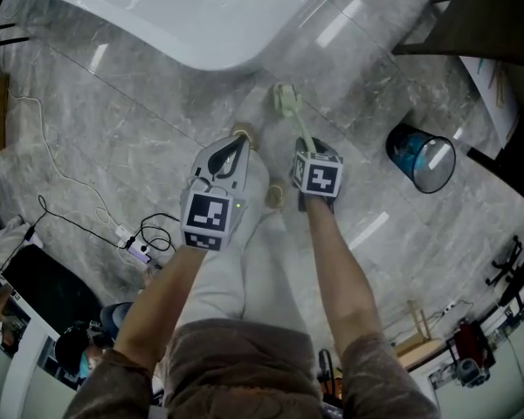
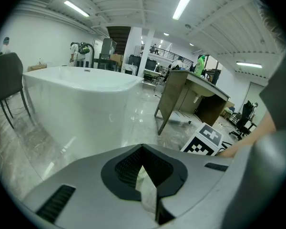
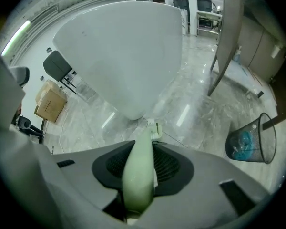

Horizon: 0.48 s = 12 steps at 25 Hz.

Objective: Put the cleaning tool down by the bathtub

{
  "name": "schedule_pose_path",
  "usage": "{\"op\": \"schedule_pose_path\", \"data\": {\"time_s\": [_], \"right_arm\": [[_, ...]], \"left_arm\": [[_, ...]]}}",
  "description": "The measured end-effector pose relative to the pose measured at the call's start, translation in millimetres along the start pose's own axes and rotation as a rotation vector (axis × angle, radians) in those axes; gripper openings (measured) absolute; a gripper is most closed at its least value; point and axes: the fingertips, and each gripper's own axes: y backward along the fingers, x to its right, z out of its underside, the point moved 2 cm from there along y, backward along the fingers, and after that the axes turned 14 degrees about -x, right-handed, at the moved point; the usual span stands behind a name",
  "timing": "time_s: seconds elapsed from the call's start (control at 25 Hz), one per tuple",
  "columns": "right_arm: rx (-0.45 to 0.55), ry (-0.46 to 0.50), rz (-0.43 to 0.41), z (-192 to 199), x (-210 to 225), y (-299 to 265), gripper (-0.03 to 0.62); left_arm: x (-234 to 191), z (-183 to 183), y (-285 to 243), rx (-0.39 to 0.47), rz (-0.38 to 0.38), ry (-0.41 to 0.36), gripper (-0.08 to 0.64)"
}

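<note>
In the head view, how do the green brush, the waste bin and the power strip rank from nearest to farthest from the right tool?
1. Green brush, held in the right tool.
2. Waste bin, floor at right.
3. Power strip, floor, far left.

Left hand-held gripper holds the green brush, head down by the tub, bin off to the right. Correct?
No: the right hand-held gripper holds the green brush, as the right gripper view shows, handle between its jaws. The left hand-held gripper doesn't. Head down by the tub, bin to the right: fine.
</note>
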Motion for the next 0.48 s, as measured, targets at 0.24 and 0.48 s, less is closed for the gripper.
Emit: {"op": "schedule_pose_path", "data": {"time_s": [0.24, 0.48], "right_arm": [[-0.068, 0.011, 0.019, -18.2, 0.6, -8.8, 0.114], [-0.14, 0.005, 0.026, -27.5, 2.5, -21.4, 0.114]], "left_arm": [[-7.1, -3.2, -2.2, -0.003, 0.004, 0.011, 0.005], [-6.9, -6.6, -9.0, -0.013, 0.014, 0.004, 0.005]]}}
